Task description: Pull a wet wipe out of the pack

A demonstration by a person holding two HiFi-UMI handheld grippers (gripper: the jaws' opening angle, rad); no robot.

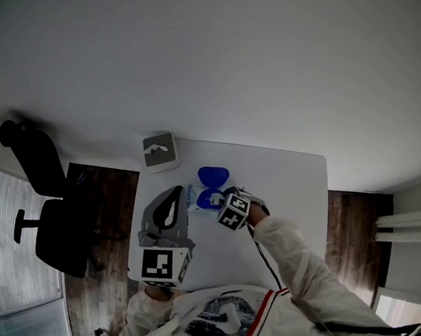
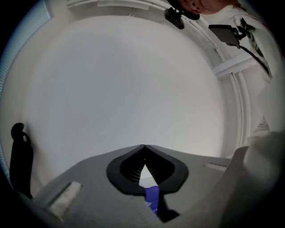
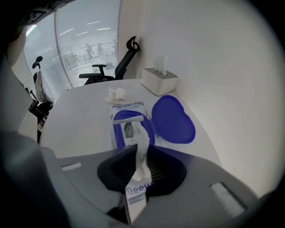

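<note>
So the right gripper (image 3: 142, 149) is being clamped tight on a strip of wet wipe (image 3: 141, 162), which is being stretched up out of the pack (image 3: 116, 133). The pack is sitting on the counter (image 3: 84, 120) with its blue lid (image 3: 173, 119) flipped open beside it. That gripper is being pointed steeply down at the pack. The left gripper (image 2: 143, 148) is being held pinched together, tips meeting, roughly level just left of the pack.
</note>
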